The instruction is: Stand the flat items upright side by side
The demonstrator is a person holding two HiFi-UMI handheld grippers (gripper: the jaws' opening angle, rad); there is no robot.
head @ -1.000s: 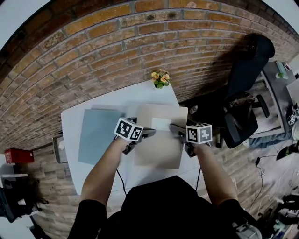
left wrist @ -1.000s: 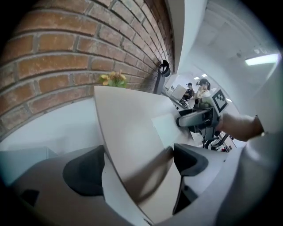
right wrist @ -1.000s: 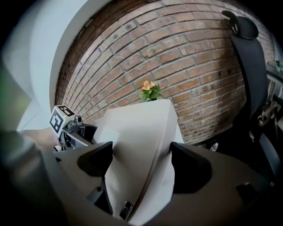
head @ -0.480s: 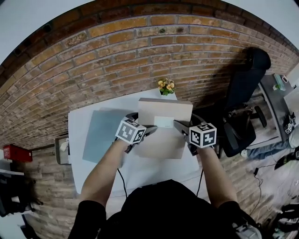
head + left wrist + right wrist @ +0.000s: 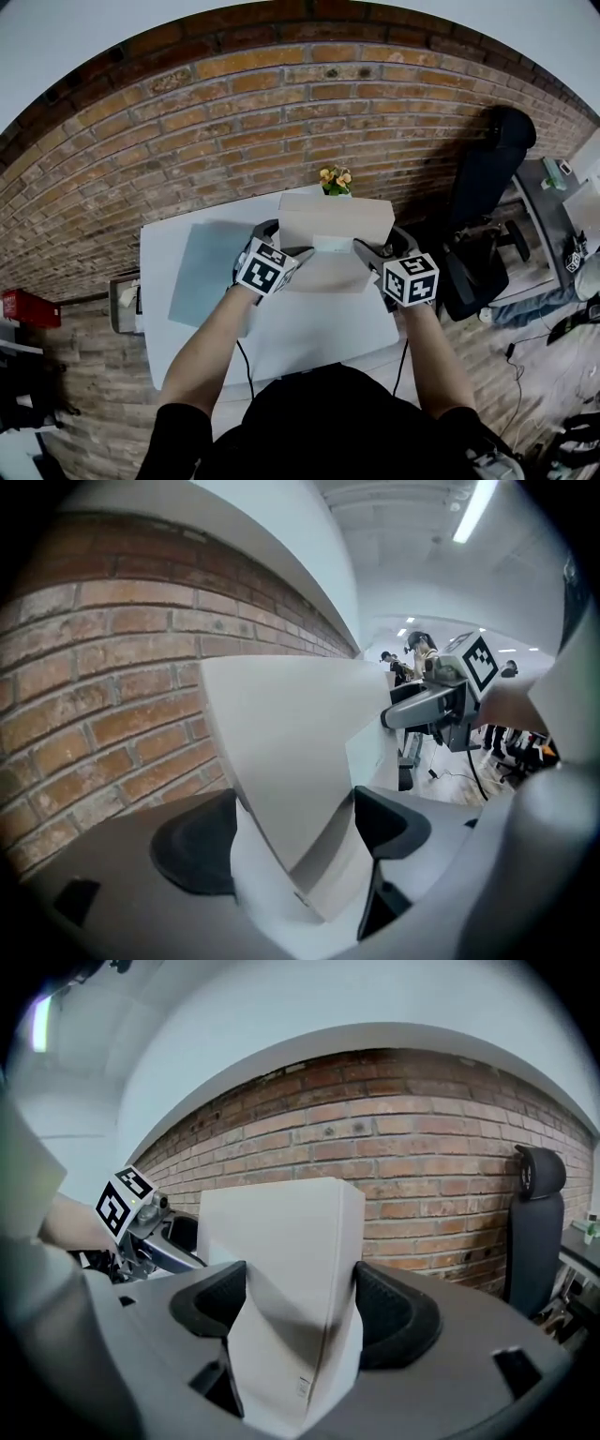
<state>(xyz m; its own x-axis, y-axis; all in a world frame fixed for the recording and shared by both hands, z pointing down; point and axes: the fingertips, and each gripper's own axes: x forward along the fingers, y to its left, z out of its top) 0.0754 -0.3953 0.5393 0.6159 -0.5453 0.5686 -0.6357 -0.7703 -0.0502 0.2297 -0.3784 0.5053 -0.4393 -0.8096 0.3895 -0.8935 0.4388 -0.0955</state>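
While the left hand-held gripper (image 5: 287,253) clamps the left edge of the beige flat box (image 5: 336,223), the right hand-held gripper (image 5: 369,253) clamps its right edge. The box spans between them, tipped up toward upright over the counter (image 5: 319,328). Both pairs of jaws have just been closing, pads pressed on the box. The blue-grey flat item (image 5: 208,272) lies flat on the counter, just left of the left hand-held gripper. The flower pot (image 5: 335,178) sits beyond the box.
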